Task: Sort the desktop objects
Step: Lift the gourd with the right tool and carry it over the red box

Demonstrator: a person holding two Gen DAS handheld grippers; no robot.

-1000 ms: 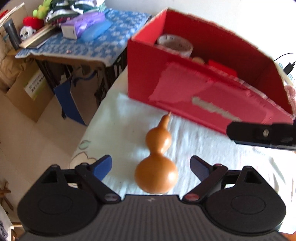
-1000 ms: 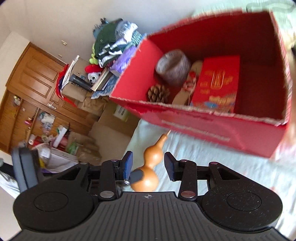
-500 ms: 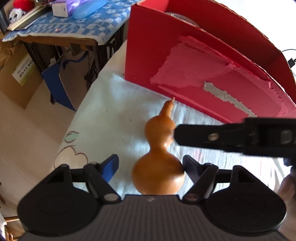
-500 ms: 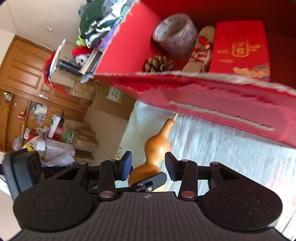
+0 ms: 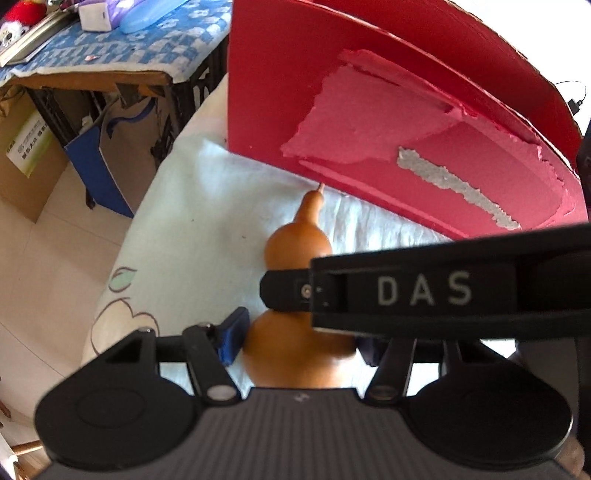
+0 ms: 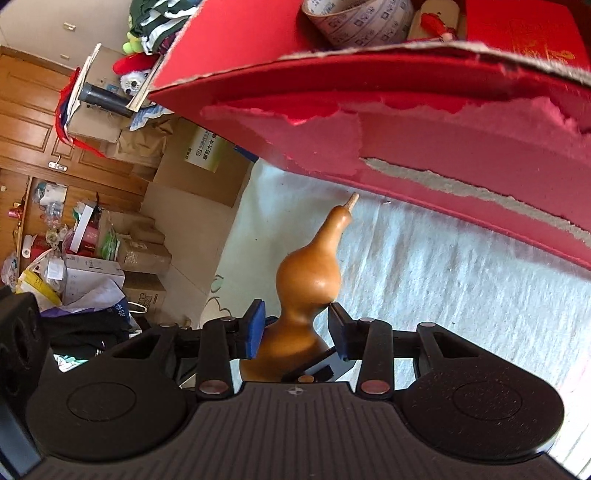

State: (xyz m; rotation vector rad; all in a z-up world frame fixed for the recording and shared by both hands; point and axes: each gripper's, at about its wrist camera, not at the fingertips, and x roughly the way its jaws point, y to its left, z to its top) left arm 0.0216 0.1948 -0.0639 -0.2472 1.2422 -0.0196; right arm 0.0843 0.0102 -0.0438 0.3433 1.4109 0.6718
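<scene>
**Two tongs close around a gourd in front of a red box**

A tan, hourglass-shaped gourd [image 5: 297,332] lies on the desk [image 5: 192,229], which is covered with a pale cloth. Its thin stem points away toward a large red cardboard box [image 5: 369,110] that stands just beyond it; the stem tip is very near the box's torn front wall.

The left tongs [image 5: 301,341] sit at the gourd's wide bottom bulb. Their blue left pad [image 5: 232,341] is against the left side of the bulb. The right pad is mostly hidden, so I cannot tell whether the grip is closed on the gourd.

The right tongs [image 6: 297,330] reach in from the right, crossing over the left ones, and their black arm covers the gourd's narrow waist in the left view. In the right view, the pads flank that waist: the right pad touches the gourd, while the left pad [image 6: 255,330] stands just beside it with a sliver of gap, so these tongs are still slightly spread.

Inside the box, a roll of printed tape [image 6: 362,20] and a flat red packet with gold print [image 6: 524,33] are visible. Beyond the desk, on the left, stand cardboard cartons [image 6: 129,251] on the floor.
</scene>
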